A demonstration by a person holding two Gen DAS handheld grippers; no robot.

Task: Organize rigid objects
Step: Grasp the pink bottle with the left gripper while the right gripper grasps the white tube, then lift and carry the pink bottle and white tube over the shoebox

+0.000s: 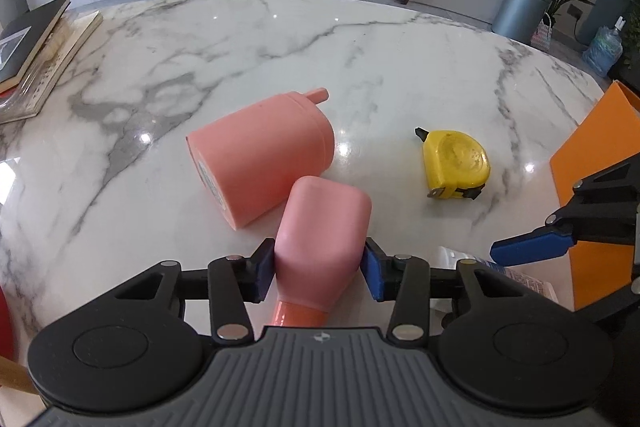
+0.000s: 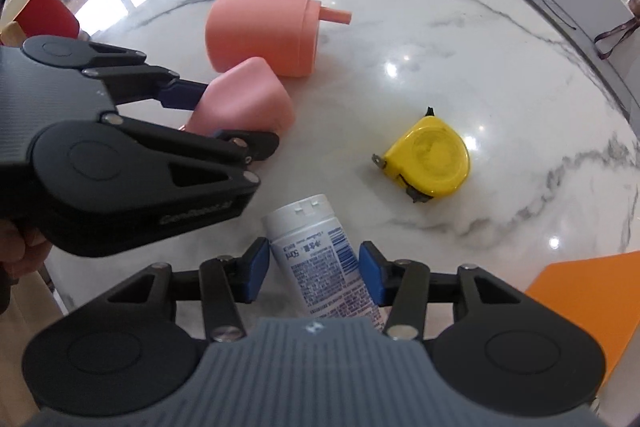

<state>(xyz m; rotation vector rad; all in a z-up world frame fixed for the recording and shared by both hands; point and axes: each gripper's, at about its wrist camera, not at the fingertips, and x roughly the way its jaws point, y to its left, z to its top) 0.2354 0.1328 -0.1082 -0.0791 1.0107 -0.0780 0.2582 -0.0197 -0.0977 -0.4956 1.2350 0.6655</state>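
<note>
- Left gripper (image 1: 319, 269), in the left wrist view, is seen closed on a pink cap (image 1: 324, 235); both blue pads (image 1: 372, 271) are pressed against the cap's sides.
- An orange neck is glimpsed below the cap, just above the gripper body.
- A pink bottle (image 1: 260, 155) is laid on its side on the marble table (image 1: 240, 39), its base touching the cap and its spout turned away.
- A yellow tape measure (image 1: 456, 165) is found to the right of the bottle, well apart from it.
- An orange board (image 1: 592, 195) is seen at the right edge, partly covered by the right gripper's blue finger.
- Books (image 1: 36, 55) are stacked at the table's left edge.
- Right gripper (image 2: 312, 271), in the right wrist view, is held narrow around a white tube (image 2: 316, 251); the left pad (image 2: 256, 269) touches the tube, while a thin gap may remain at the right pad, so a firm grip cannot be confirmed.
- The tube is printed with blue text, and its flat white cap end is pointed away from the camera.
- The left gripper (image 2: 236, 115) is seen at the left, clamped on the cap (image 2: 244, 99), which is leaned against the bottle (image 2: 264, 39).
- The tape measure (image 2: 430, 161) is seen beyond the tube, to the right.
- A red cup (image 2: 44, 13) is stood at the far left edge.
- The board (image 2: 584, 303) is seen at lower right.
</note>
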